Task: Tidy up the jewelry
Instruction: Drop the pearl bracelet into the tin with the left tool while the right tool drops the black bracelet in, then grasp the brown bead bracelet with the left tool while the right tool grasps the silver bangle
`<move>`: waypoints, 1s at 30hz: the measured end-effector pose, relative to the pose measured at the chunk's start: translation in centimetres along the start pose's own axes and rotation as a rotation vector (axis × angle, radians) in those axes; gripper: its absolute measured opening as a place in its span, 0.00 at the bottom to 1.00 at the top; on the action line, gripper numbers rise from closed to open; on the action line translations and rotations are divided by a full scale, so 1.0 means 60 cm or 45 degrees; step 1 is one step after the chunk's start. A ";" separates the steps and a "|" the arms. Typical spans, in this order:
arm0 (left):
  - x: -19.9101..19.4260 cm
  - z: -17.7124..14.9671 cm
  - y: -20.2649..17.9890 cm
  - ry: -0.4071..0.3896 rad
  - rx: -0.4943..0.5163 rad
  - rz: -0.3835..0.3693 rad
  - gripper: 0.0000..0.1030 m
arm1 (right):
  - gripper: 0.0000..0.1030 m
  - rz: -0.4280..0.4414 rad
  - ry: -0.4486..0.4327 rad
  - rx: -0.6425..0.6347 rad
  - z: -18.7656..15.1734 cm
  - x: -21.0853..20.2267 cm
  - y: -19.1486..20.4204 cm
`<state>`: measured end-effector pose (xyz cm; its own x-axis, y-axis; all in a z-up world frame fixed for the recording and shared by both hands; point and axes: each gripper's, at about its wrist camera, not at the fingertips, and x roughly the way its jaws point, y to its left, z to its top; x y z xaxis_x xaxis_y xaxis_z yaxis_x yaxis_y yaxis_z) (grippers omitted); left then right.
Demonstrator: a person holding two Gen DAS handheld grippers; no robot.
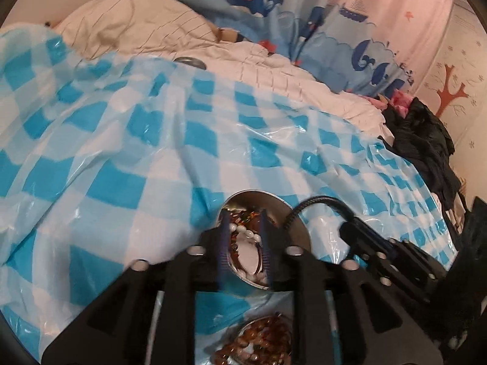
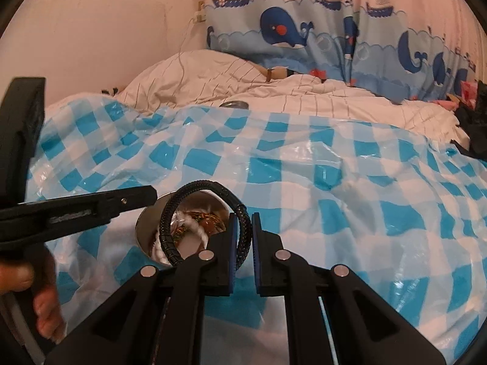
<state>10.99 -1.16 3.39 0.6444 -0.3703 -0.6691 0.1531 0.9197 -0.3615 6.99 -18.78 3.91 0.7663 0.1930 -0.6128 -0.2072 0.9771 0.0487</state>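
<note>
Bracelet [image 2: 240, 228]: black, braided, pinched in the right claw [image 2: 242, 237] at lower centre of the right view, lifted just over the metal bowl [image 2: 143, 228], apparently being taken out for sorting. Left claw [image 1: 243, 237]: jaws narrowly apart, nothing gripped, poised above the same bowl, lower centre of its frame. Bowl contents: white beads [image 1: 248, 234], brown and mixed pieces tangled together. Second dish of amber beads [image 1: 258, 340], bottom edge. All rest on checked plastic sheet [image 1: 121, 152] over the bed.

The right gripper [image 2: 243, 237] pinches a black braided bracelet [image 2: 201, 213], whose loop stands over a metal bowl [image 2: 146, 228] of beads. The left gripper [image 2: 91, 210] reaches in from the left above the blue-checked sheet [image 2: 334, 182].
</note>
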 end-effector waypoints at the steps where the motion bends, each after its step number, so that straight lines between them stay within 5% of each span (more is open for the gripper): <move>1: -0.009 -0.001 0.004 -0.009 -0.004 -0.004 0.26 | 0.10 0.007 0.007 -0.008 0.000 0.005 0.003; 3: -0.024 -0.003 0.004 -0.025 0.015 -0.002 0.27 | 0.11 0.023 0.047 -0.041 0.000 0.023 0.012; 6: -0.050 -0.015 0.004 -0.028 0.042 0.010 0.33 | 0.32 0.031 0.066 -0.043 -0.006 0.027 0.012; 13: -0.058 -0.075 -0.001 0.087 0.131 0.005 0.37 | 0.32 0.040 0.073 0.051 -0.018 -0.037 -0.023; 18: -0.051 -0.119 -0.006 0.167 0.212 -0.007 0.37 | 0.32 0.132 0.202 0.066 -0.081 -0.090 -0.032; 30: -0.029 -0.154 -0.001 0.235 0.223 -0.058 0.46 | 0.32 0.201 0.287 0.059 -0.108 -0.053 -0.003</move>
<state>2.97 -1.79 -1.42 0.4884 -0.4149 -0.7677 0.3170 0.9040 -0.2869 0.67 -20.14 0.72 0.5707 0.3235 -0.7547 -0.2812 0.9406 0.1905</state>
